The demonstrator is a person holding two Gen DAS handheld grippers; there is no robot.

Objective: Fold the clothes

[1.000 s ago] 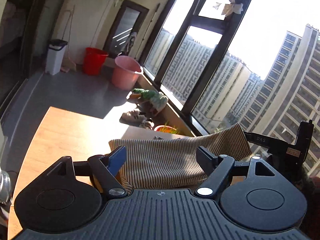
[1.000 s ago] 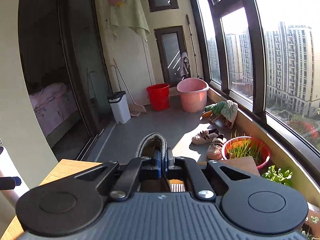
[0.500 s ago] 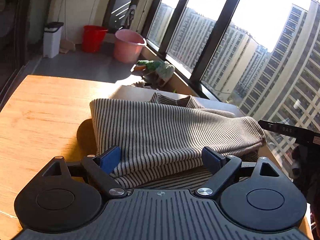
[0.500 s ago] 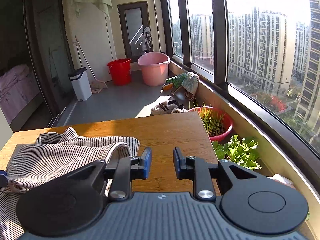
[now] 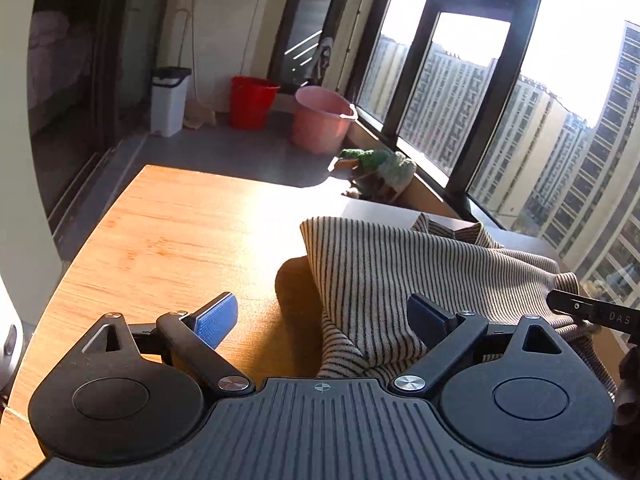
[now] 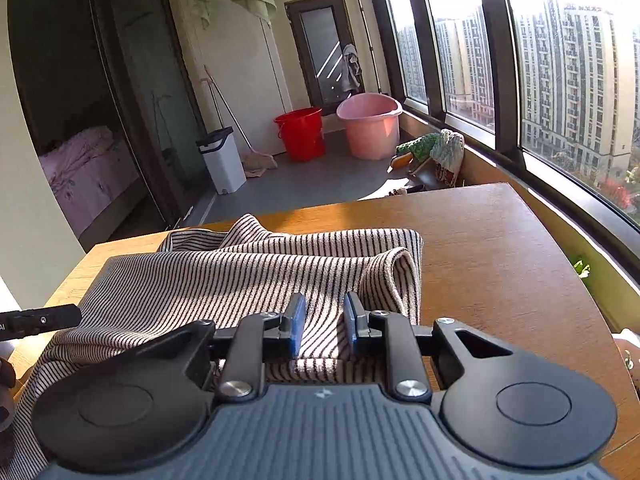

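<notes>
Striped cloth (image 6: pixel 248 276) lies folded and rumpled on the wooden table (image 5: pixel 180 240). Left gripper (image 5: pixel 326 312) stands wide apart, its jaws having just been opening, over the cloth's edge without pinching it. Right gripper (image 6: pixel 322 322) has its pads a little apart above the cloth, gripping nothing.

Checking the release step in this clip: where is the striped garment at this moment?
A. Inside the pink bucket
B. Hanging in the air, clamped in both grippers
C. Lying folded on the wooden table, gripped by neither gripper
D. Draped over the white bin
C: the striped garment lies folded on the wooden table, and neither the left gripper nor the right gripper grips it.
</notes>
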